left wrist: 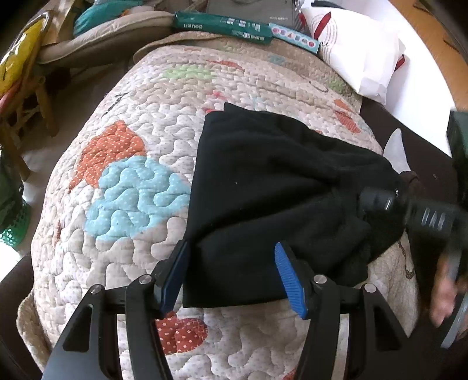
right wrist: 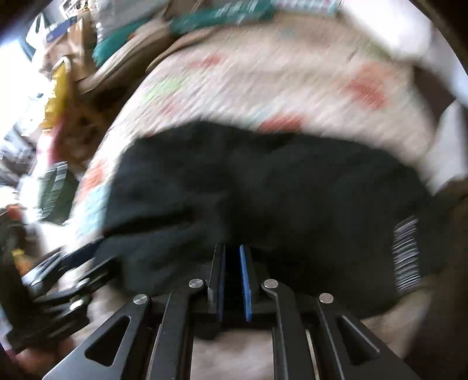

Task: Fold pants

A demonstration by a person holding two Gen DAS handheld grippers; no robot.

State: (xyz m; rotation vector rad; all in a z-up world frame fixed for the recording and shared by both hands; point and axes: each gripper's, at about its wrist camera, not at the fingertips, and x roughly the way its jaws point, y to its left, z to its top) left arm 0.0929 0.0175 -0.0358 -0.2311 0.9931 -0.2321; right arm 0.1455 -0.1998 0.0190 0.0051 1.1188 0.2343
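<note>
Open left claw [left wrist: 234, 280] astride black pants [left wrist: 263, 190] on patchwork quilt [left wrist: 131, 190]; right claw [right wrist: 232, 283] nearly closed.

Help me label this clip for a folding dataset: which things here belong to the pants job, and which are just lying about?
Part of the job:
- black pants, folded on the quilt
- left gripper, open over the pants' near edge
- right gripper, nearly closed with a narrow gap, at the pants

Lying about:
- quilt beneath the pants
- green packet
- white pillow
- yellow bag
</note>
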